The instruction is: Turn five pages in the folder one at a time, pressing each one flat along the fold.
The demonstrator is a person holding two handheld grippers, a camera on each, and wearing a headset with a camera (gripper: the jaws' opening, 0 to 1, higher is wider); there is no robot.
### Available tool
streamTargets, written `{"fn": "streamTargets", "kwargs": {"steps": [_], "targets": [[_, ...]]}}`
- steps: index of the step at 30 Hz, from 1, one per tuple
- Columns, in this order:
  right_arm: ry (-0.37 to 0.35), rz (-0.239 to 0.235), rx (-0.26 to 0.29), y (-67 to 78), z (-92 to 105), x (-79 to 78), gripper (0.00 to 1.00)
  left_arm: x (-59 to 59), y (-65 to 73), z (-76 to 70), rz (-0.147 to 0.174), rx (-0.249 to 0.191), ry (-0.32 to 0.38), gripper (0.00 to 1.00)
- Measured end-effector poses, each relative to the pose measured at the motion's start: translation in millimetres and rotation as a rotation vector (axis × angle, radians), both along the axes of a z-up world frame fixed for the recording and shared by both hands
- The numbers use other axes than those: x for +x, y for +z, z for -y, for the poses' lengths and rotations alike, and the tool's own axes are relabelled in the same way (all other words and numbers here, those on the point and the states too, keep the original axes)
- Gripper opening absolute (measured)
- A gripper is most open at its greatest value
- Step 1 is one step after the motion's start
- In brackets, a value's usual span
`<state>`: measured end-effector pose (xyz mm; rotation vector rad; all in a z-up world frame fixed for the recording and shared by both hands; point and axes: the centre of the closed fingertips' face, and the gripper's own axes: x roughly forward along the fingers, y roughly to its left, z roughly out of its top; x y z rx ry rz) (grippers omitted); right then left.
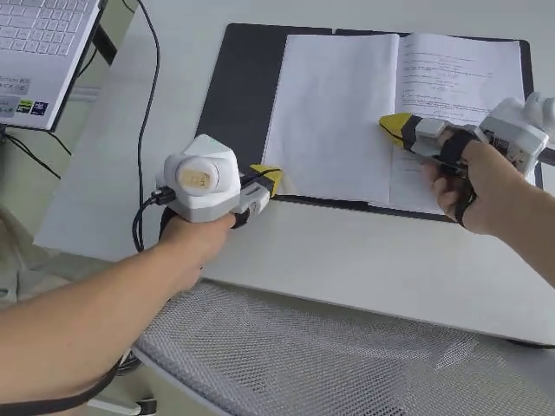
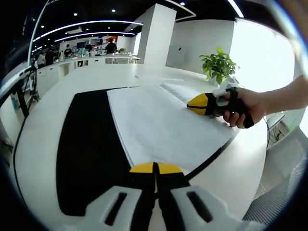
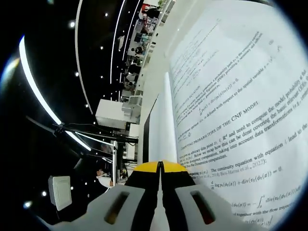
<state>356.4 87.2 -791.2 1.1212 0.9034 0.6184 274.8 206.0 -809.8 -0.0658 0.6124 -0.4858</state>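
Note:
An open black folder (image 1: pixel 236 87) lies on the white table. Its left page (image 1: pixel 334 108) is blank white and its right page (image 1: pixel 460 74) carries printed text. My left gripper (image 1: pixel 267 178) is shut and empty, its yellow tips at the folder's near left corner, beside the blank page's (image 2: pixel 159 125) lower edge. My right gripper (image 1: pixel 395 128) is shut too, tips down on the paper near the fold. The left gripper view shows that right gripper (image 2: pixel 201 103) at the page's far side. In its own view, the right gripper (image 3: pixel 160 166) sits over the printed page (image 3: pixel 231 110).
A laptop (image 1: pixel 35 52) sits at the table's far left, with a black cable (image 1: pixel 147 104) running past the folder to my left gripper. A mesh chair seat (image 1: pixel 303 355) lies below the table's near edge. A potted plant (image 2: pixel 219 65) stands further along the table.

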Motion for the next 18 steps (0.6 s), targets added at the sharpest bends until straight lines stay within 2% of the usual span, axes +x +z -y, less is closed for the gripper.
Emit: {"fn": "streamTargets", "kwargs": {"steps": [5,8,11,13,18], "targets": [[-0.005,-0.018,0.013,1.4,-0.8,8.4,0.0,0.1,-0.2,-0.2,0.002,-0.003,0.006,0.0],[-0.016,-0.036,0.023,1.3,-1.5,18.7,0.0,0.1,-0.2,-0.4,0.004,-0.002,0.008,0.0],[-0.031,-0.058,0.034,2.0,-2.3,29.6,0.0,-0.3,0.4,-0.4,0.004,-0.001,0.011,0.0],[-0.036,-0.051,0.03,3.8,-3.2,39.3,0.0,-1.0,1.4,-0.1,0.001,-0.005,0.015,0.0],[-0.077,-0.067,0.05,2.5,-2.1,61.8,0.0,-1.3,1.7,-0.1,0.002,-0.002,0.018,0.0]]}}
